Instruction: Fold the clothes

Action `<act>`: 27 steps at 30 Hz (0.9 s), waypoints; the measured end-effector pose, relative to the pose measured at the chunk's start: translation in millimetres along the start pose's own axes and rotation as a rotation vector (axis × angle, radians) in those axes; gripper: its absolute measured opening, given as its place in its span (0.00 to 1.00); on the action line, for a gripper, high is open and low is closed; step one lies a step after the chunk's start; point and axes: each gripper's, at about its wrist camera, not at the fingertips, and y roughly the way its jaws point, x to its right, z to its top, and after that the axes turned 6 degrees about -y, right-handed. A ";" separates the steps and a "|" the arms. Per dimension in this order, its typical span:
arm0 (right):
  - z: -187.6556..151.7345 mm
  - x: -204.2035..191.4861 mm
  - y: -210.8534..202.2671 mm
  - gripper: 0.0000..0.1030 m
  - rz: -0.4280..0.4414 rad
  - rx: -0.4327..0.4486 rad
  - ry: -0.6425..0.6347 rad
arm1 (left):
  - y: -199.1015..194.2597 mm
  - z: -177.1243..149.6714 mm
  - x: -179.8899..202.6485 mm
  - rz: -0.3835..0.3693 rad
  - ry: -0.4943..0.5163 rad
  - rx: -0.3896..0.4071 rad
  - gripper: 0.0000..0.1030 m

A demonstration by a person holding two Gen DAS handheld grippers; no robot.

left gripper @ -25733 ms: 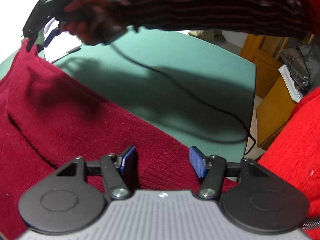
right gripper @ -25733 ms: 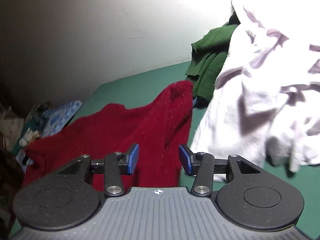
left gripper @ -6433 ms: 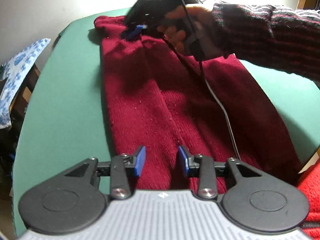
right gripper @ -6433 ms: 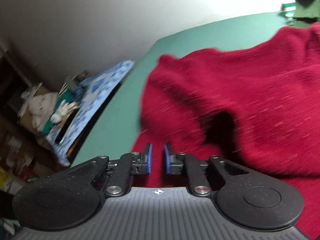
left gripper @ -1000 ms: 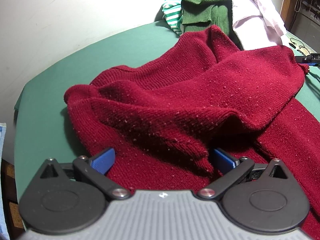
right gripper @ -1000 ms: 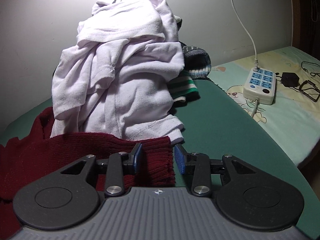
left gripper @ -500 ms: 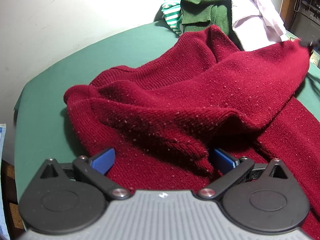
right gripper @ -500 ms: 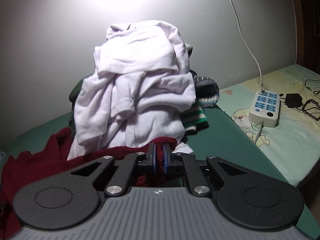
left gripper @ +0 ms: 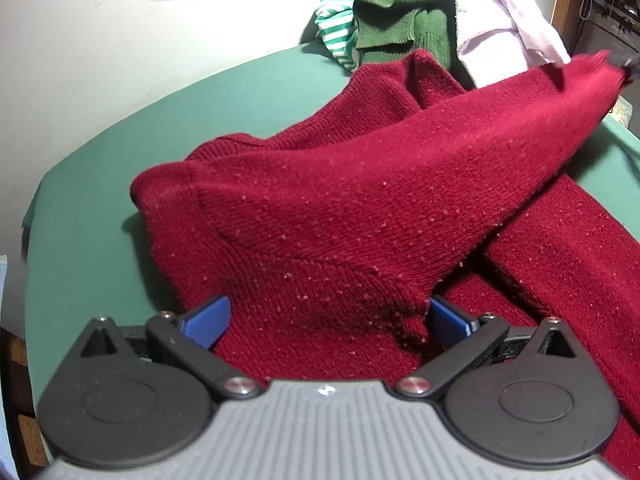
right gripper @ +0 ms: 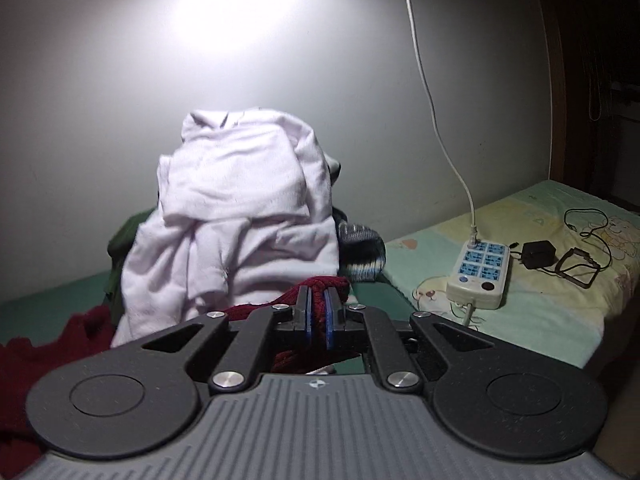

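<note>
A dark red knitted sweater (left gripper: 360, 200) lies spread on the green table (left gripper: 120, 160). My left gripper (left gripper: 328, 320) rests low on the sweater's near part, its blue pads (left gripper: 208, 320) wide apart, with a ridge of knit lying loosely between them. One sleeve (left gripper: 500, 112) is stretched up and to the right, off the table. At its end, my right gripper (right gripper: 316, 316) is shut on the red cuff (right gripper: 320, 286), which sticks out above the pads. In the left wrist view only a dark tip of the right gripper (left gripper: 630, 62) shows at the sleeve's end.
A heap of clothes stands at the table's far end: a white garment (right gripper: 240, 208), a green sweater (left gripper: 400, 12) and a green-striped piece (left gripper: 336, 32). Right of the table lies a bed with patterned bedding (right gripper: 560, 300), a white power strip (right gripper: 480, 272) and a black adapter (right gripper: 538, 254).
My right gripper closed on the sleeve cuff and rose with it. The sleeve, which lay slack, is now pulled taut up to the right. The left gripper stayed put.
</note>
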 end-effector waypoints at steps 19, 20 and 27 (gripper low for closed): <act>-19.9 22.6 15.3 0.37 -0.026 -0.122 0.031 | 20.5 58.5 -2.0 -0.026 0.020 0.000 0.98; -19.4 22.6 15.4 0.37 -0.019 -0.122 0.029 | 22.7 59.6 -3.7 -0.039 -0.005 0.004 0.98; -23.6 35.0 28.3 0.37 0.038 -0.169 0.149 | 7.8 58.0 -5.3 -0.054 -0.008 0.031 0.94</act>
